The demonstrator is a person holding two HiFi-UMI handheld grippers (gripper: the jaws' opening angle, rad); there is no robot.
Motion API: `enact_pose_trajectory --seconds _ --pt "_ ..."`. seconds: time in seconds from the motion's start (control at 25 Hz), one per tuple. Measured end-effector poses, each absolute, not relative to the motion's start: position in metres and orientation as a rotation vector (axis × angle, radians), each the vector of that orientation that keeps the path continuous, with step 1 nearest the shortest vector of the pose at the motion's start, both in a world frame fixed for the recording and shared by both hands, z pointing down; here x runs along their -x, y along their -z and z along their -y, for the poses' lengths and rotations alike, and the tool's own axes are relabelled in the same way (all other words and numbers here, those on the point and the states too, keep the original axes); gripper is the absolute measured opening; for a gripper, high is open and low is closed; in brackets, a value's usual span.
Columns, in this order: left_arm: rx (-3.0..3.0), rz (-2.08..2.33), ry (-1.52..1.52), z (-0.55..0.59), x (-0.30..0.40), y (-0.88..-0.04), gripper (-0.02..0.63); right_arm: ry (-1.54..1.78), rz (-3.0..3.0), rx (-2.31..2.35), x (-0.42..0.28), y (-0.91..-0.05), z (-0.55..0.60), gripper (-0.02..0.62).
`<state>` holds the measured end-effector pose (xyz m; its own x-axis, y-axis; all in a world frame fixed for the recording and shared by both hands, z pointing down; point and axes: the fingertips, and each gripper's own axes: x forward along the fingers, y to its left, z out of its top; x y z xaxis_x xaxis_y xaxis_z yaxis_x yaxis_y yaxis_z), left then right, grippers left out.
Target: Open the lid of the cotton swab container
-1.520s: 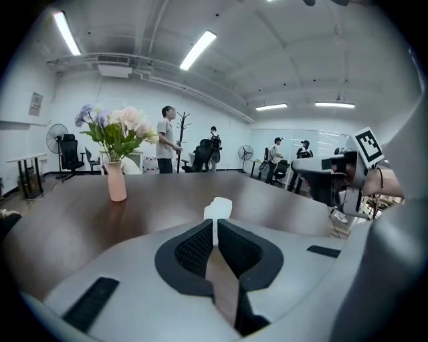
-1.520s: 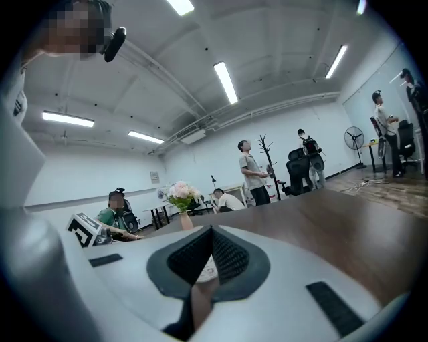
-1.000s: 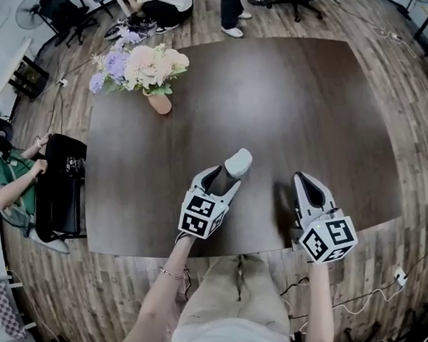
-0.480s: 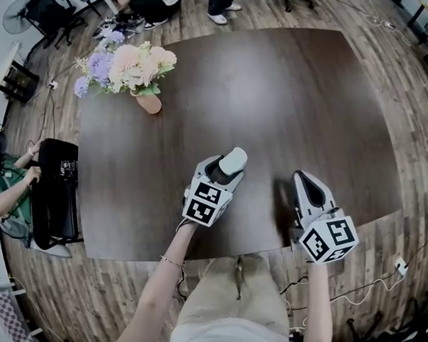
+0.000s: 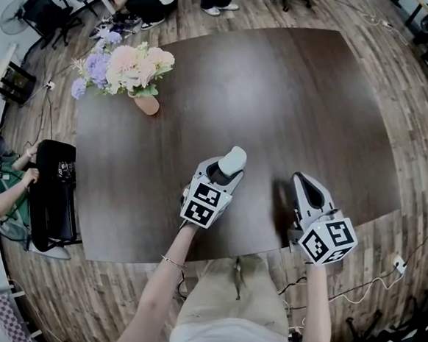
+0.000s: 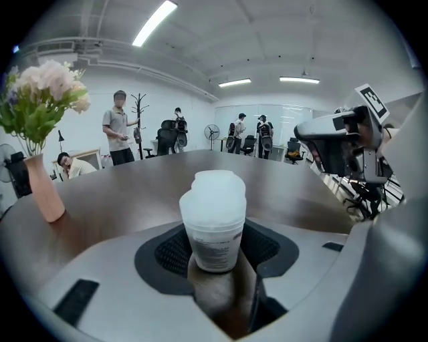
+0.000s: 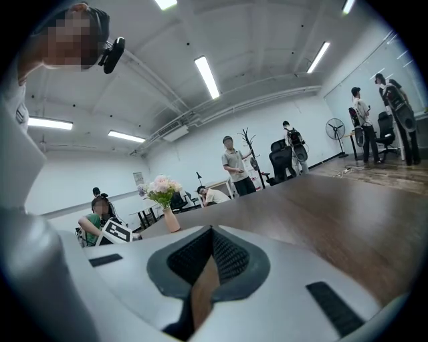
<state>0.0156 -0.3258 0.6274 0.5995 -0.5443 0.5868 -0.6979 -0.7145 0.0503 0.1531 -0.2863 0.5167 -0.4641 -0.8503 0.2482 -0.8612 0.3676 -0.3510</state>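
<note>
The cotton swab container [image 5: 233, 161], a small white translucent tub with a lid on top, stands upright on the dark table [image 5: 279, 90] near its front edge. My left gripper [image 5: 226, 170] has the container [image 6: 212, 220] between its jaws, which are closing; the dark pads [image 6: 175, 248] meet its sides low on the printed label. The lid sits down on the tub. My right gripper [image 5: 300, 181] hovers to the right of it, a short way apart, shut with nothing between its fingers [image 7: 227, 257]. It also shows from the side in the left gripper view [image 6: 338, 143].
A pink vase of pastel flowers [image 5: 147, 104] stands at the table's far left corner. A black bag [image 5: 53, 198] sits on a chair beside a seated person at the left. More people and office chairs are beyond the far edge.
The left gripper and container sit slightly farther left and higher in the head view, which itself has shifted. The right gripper has held its place.
</note>
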Motion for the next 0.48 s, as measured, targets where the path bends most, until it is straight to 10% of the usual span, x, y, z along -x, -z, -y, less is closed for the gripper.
enact_pose_trajectory --seconds 0.48 --pt "-2.589 0.779 -0.740 0.301 -0.024 -0.581 0.227 -0.646 2.673 -1.510 -0.141 -0.495 0.292 0.021"
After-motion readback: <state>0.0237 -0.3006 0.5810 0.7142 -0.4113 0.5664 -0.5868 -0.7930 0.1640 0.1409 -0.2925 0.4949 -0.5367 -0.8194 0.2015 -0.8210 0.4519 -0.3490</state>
